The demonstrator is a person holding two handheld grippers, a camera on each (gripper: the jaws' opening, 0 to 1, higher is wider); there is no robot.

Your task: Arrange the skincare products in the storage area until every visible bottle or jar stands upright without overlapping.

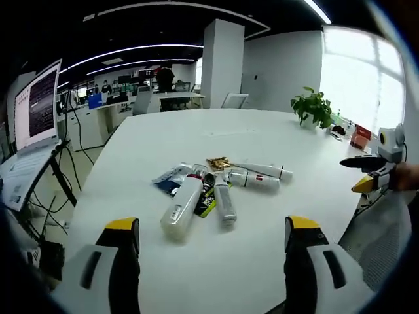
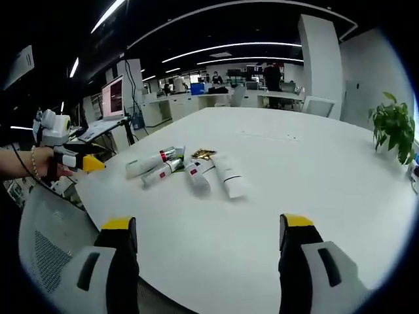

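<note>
On the white table [image 1: 262, 137], near the middle of its near half, a loose heap of skincare tubes and bottles lies flat, none upright. In the left gripper view the biggest is a white bottle [image 1: 182, 208] with a label down its side, pointing toward the camera. Just beside it lies a dark sachet [image 1: 207, 199] with yellow-green print, then a slim silver-grey tube [image 1: 224, 203]. Behind them are a blue and white tube [image 1: 170, 177], a small gold piece [image 1: 218, 162], and two white tubes with red bands [image 1: 262, 176] lying crosswise, touching or nearly touching. The pieces overlap at the centre of the heap.

The left gripper [image 1: 213, 245] hangs over the near table edge, short of the heap, jaws wide apart and empty. The right gripper [image 2: 208, 248] likewise stands spread and empty over the table edge, with the heap [image 2: 190, 170] ahead of it. Each gripper also shows in the other's view at the side [image 1: 366, 173] [image 2: 82, 160], held by a hand [image 2: 36, 163] wearing a bead bracelet.

A potted plant [image 1: 313, 108] stands at the far table edge, and a laptop [image 1: 36, 104] on a stand off to the side.
</note>
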